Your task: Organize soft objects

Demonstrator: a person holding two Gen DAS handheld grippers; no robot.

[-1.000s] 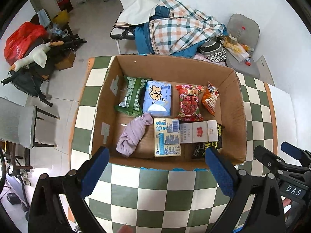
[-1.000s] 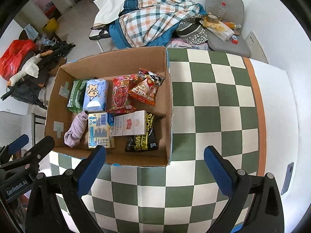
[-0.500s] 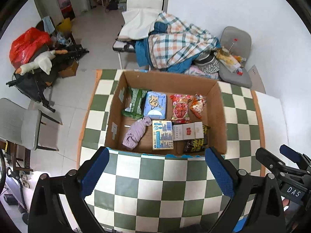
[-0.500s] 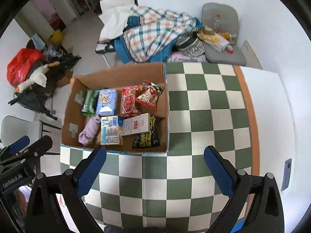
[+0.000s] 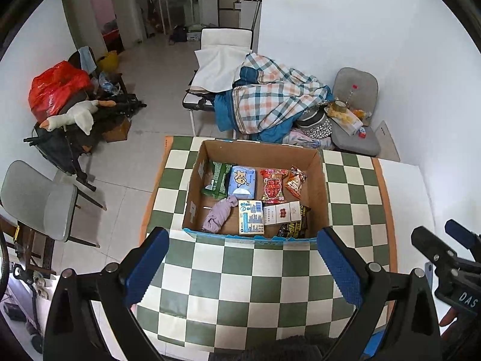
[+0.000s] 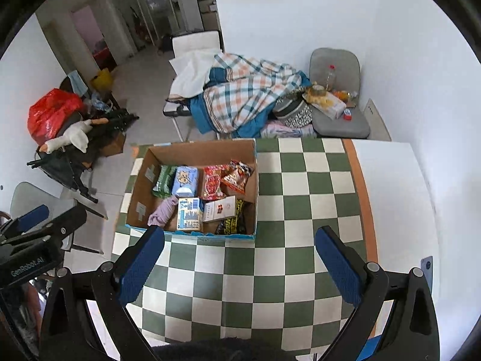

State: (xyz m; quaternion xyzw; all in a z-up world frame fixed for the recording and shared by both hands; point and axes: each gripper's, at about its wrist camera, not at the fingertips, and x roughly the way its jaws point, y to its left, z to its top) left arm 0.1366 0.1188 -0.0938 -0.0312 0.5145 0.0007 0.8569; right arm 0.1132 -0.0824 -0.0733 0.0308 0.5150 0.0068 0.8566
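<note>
An open cardboard box (image 5: 321, 192) (image 6: 135, 192) stands on the green-and-white checkered table (image 5: 252, 282) (image 6: 300, 210). It holds a purple cloth (image 5: 218, 216) (image 6: 162, 212), a green pack (image 5: 215, 177), a blue tissue pack (image 5: 242, 180) (image 6: 185, 180), red snack bags (image 5: 272, 185) (image 6: 212, 182), a blue-and-cream box (image 5: 251, 216) and a white-and-red box (image 5: 282, 212). My left gripper (image 5: 242, 266) is open and empty, high above the table's near side. My right gripper (image 6: 239, 263) is open and empty, right of the box.
Beyond the table a chair carries a plaid blanket (image 5: 270, 99) (image 6: 246, 93). A grey chair (image 5: 354, 114) with clutter stands by the wall. A grey chair (image 5: 36, 198) and a heap with a red bag (image 5: 57, 87) are at the left. A phone (image 6: 427, 266) lies at the table's right edge.
Both grippers have pulled up and back from the box, so it looks smaller and farther away. Both stay open and empty. The box contents have not moved.
</note>
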